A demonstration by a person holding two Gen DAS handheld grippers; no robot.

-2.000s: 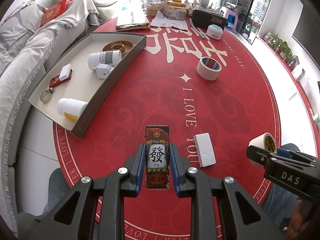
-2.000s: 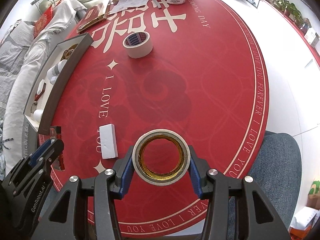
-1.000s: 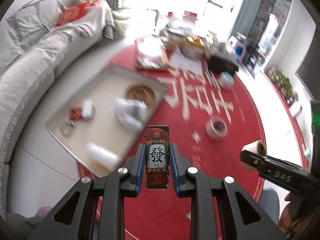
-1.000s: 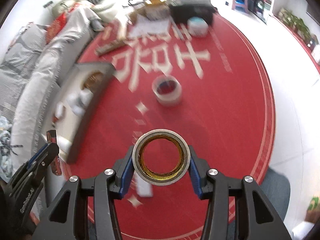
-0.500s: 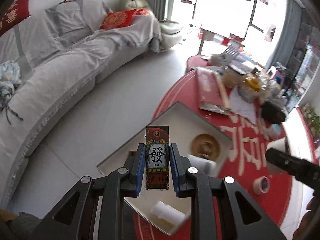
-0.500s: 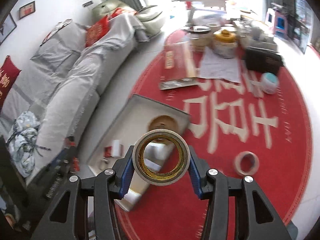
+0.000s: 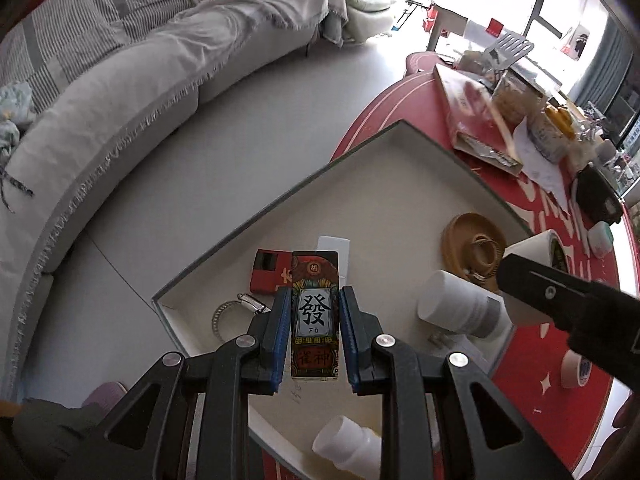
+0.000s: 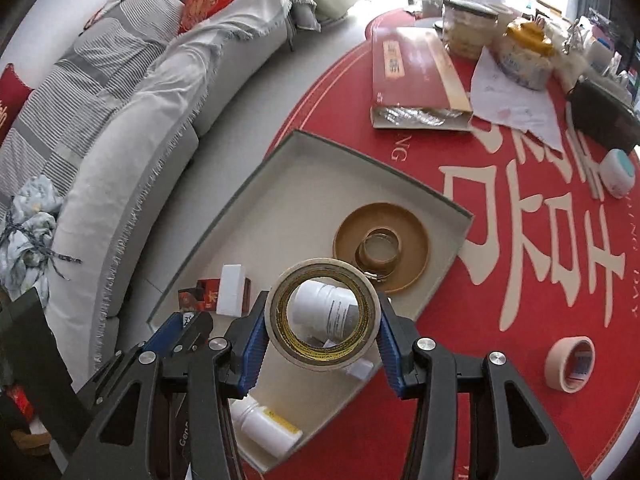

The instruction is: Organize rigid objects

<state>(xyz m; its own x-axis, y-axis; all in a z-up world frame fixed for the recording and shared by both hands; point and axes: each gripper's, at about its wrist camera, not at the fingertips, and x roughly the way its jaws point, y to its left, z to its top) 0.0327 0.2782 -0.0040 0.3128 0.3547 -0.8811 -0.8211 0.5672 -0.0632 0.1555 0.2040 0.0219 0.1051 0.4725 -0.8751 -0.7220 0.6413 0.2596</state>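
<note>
Left gripper (image 7: 314, 334) clamped on a slim printed box (image 7: 315, 316), held upright over the near-left part of the open tray (image 7: 400, 184). Right gripper (image 8: 322, 332) closed on a roll of tape (image 8: 322, 316), poised over the tray's middle, directly above a white bottle (image 8: 334, 306).

Risks noted:
- Tape roll released here likely to land on the white bottle and roll off; cause, no bare floor straight beneath.
- Box set down at present spot likely to strike the red packet (image 7: 270, 272) or the metal clamp ring (image 7: 236, 312) just beyond the fingertips.
- Both grippers close together over one tray; collision between them probable if lowered at once.
- Tray overhangs the rim of the red surface (image 8: 520, 280) on the sofa side; downward pressure near that edge could tip it.

Room and edges:
- Bare tray floor visible toward the far corner and along the far-left wall.
- Brown disc (image 8: 380, 246) fills the right part of the tray.
- Second white bottle (image 8: 266, 424) lies at the near corner.
- Low walls all round; clearance needed on entry.
- Another tape roll (image 8: 570, 364) left outside on the surface.
</note>
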